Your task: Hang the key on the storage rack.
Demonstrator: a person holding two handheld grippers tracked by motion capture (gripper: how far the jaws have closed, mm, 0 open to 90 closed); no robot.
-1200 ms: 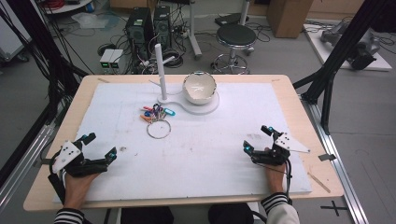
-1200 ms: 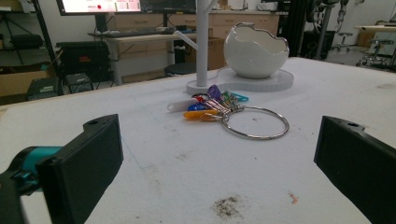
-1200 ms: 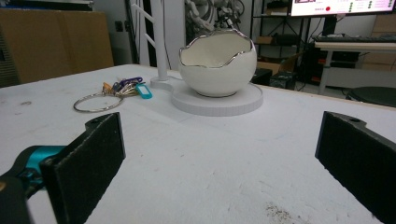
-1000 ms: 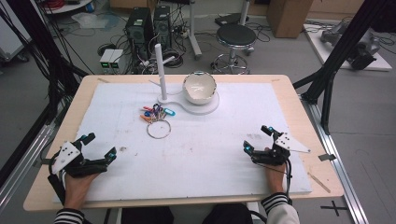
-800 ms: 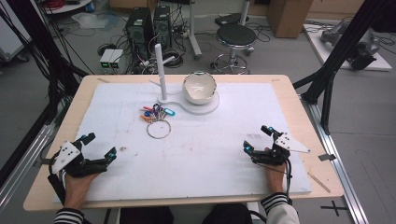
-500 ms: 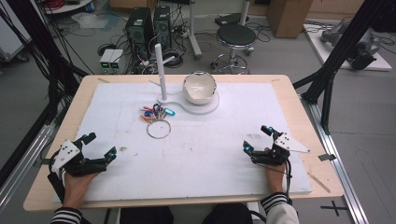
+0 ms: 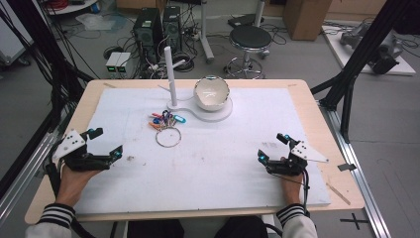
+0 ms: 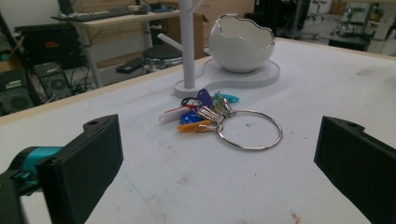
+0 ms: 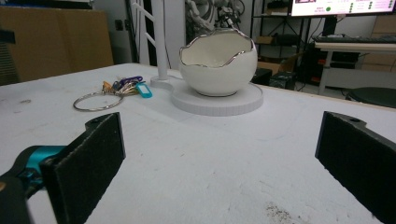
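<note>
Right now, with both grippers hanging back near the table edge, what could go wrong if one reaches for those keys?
The key ring lies flat on the table, so jaws may slide over its thin wire. The coloured tags lie close to the white stand, which a reach could bump, perhaps also jarring the egg-shaped bowl sharing its base.

Ahead of the left claw (image 8: 217,154), the white stand (image 8: 189,42) runs off the picture's top edge, so its upper arms are cut. The coloured tags (image 8: 196,112) on the key ring (image 8: 250,130) overlap; their count cannot be told. Both claws' outer jaws are clipped by the right-hand edges.
</note>
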